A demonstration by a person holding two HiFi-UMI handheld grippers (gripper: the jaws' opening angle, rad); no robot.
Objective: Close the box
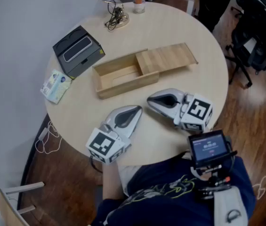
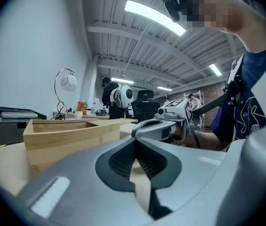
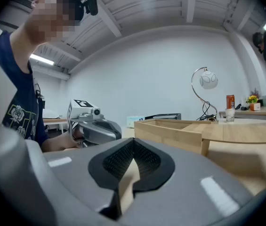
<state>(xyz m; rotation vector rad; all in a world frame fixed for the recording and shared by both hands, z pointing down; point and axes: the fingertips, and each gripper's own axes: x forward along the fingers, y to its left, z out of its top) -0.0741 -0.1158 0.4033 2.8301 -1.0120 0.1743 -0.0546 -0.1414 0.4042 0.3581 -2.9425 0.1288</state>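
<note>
The box (image 1: 123,89) lies near the middle of the round desk (image 1: 189,36), half open. Its lid (image 1: 166,58) is slid out to the right and covers only the right part, so what lies under it is hidden. The bare left part looks empty.

Both tongs rest on the desk just in front of the box and touch neither it nor the lid. The left tongs (image 2: 135,155) are clenched, pads together with nothing between them. The right tongs (image 3: 132,155) are clenched too, also on nothing. Their tips point toward each other and lie near but apart.

Left of the box sits a black device (image 1: 78,51); its kind is hard to tell. Beside it, at the desk's edge, is a small pack (image 1: 56,85) whose print is too small to read. At the far edge stand a lamp base (image 1: 117,19) with a tangled cable and an orange bottle (image 1: 139,1). The head view cuts off the lamp's arm and the bottle's top.
</note>
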